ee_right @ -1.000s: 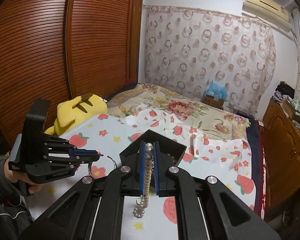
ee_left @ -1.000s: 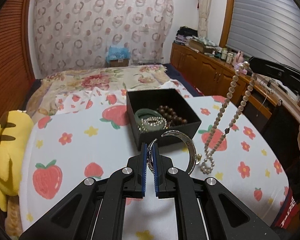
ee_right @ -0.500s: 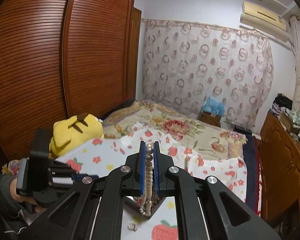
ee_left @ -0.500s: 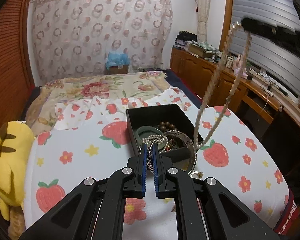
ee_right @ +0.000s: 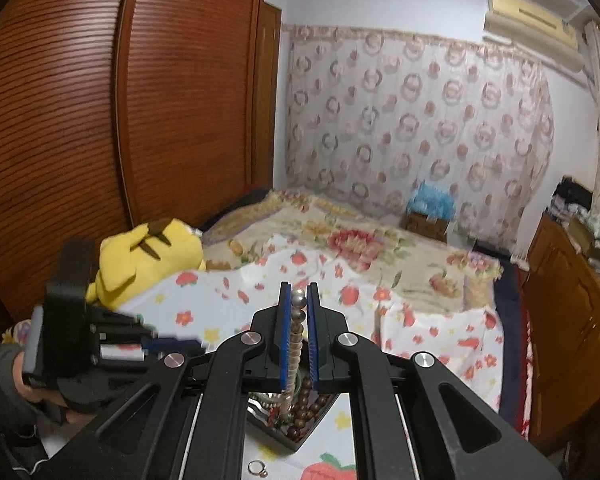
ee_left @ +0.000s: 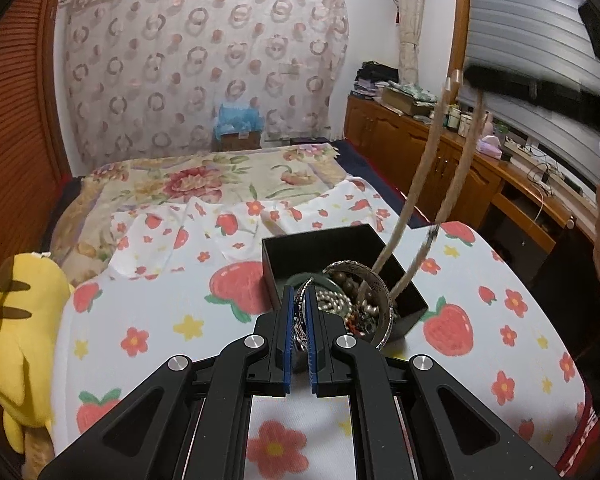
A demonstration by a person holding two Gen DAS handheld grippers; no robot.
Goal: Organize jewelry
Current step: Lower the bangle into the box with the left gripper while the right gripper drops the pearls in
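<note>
**Operator:** Left gripper [ee_left: 299,320], in its own wrist view, is clamped narrow on the silver bangle [ee_left: 374,300]. I hold the bangle tilted over the near corner of the black box [ee_left: 300,256], its far arc above the beads inside and its lower arc out past the box's near rim. The pearl necklace [ee_left: 410,196] hangs as two blurred strands from the right gripper [ee_left: 470,74] at upper right, its lower end dipping into the box.

**Checker:** Step in hand?

**Operator:** I judge it as depositing both pieces. Next move calls for lowering the necklace fully inside first, then bringing the bangle clear of the near rim before release, or it may tip out onto the strawberry sheet [ee_left: 148,320].

**Checker:** Right wrist view?

**Operator:** Right gripper [ee_right: 299,320] is pinched on the necklace [ee_right: 296,344]; one silver bead sits at the fingertips and the strand drops between the jaws into the box [ee_right: 296,436] directly below. A small ring [ee_right: 257,468] lies on the sheet just outside the box's near corner. The left gripper [ee_right: 188,344] comes in from the left, blurred.

**Checker:** Room?

**Operator:** Open sheet on every side of the box; the yellow plush toy [ee_right: 148,256] sits well apart at the bed's left edge.
</note>
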